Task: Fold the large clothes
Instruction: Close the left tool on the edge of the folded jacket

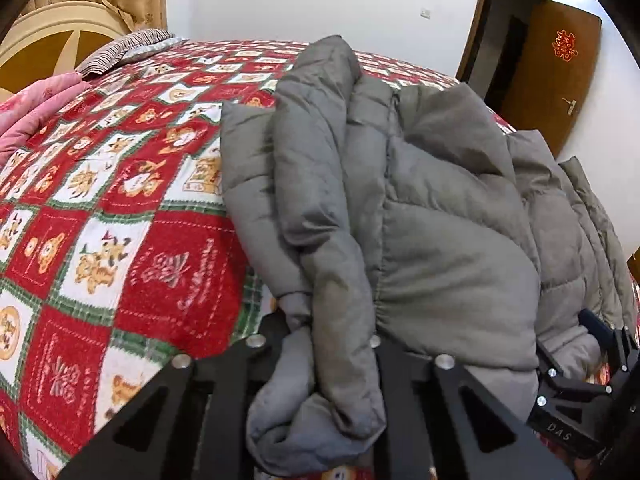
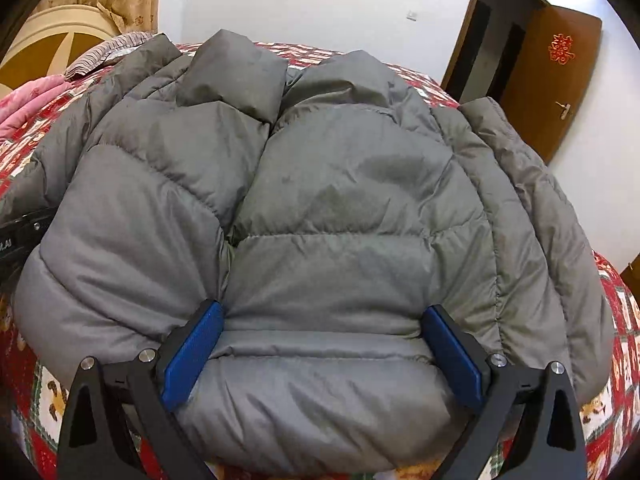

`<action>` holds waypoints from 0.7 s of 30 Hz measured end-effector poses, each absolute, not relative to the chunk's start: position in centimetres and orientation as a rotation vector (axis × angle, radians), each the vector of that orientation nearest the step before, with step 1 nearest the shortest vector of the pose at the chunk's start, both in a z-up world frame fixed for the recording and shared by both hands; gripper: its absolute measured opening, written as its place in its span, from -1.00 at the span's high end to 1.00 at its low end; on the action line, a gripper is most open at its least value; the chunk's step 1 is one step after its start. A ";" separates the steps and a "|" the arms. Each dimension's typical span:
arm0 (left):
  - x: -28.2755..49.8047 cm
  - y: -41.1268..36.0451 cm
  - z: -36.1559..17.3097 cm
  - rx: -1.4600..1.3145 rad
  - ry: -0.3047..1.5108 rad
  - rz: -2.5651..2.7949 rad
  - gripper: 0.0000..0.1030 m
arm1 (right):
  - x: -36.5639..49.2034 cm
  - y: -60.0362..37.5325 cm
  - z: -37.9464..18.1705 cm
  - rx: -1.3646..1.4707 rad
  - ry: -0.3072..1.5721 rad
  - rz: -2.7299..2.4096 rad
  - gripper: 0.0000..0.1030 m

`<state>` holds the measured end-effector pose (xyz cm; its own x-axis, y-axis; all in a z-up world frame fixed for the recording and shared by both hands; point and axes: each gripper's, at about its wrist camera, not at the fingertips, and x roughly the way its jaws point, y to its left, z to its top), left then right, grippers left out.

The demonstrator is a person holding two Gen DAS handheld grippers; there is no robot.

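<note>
- At the left of the left wrist view, a bed [image 1: 120, 216] is seen, covered by a red, white and green patchwork quilt printed with bears; a pink blanket [image 1: 36, 112] lies at the upper left edge.
- From the centre to the right of that view, a grey padded jacket [image 1: 420, 208] is heaped on the quilt, with a sleeve [image 1: 320, 184] running down toward the lower centre.
- At the lower centre, the left claw [image 1: 320, 344] is seen with the sleeve's cuff bunched between its fingers; it appears clamped on the cuff, though the fingertips are hidden by cloth.
- In the right wrist view, the jacket fills most of the frame, its puffy hem at the bottom centre.
- At the lower centre there, the right claw [image 2: 322, 344] is spread wide, with the hem lying between its blue pads [image 2: 192, 352], not yet pinched.
- At the upper right of both views, a brown door [image 2: 540, 72] is shown.
- The step in hand is judged to be an early fold: a sleeve being brought across the body.
- The next move would call for the hem to be pinched firmly, since the slippery, springy padding may slide out.
</note>
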<state>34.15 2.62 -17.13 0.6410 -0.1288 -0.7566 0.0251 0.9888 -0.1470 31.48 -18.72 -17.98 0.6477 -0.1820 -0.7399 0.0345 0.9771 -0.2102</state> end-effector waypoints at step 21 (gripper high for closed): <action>28.1 16.3 -7.7 -0.102 0.676 0.040 0.82 | 19.4 -25.9 -11.3 -0.011 0.710 -0.179 -0.93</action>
<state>28.15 16.30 -7.70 0.7795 0.0034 -0.6264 -0.0699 0.9942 -0.0816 19.41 -25.86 -11.33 0.7435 -0.1672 -0.6475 0.1597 0.9846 -0.0709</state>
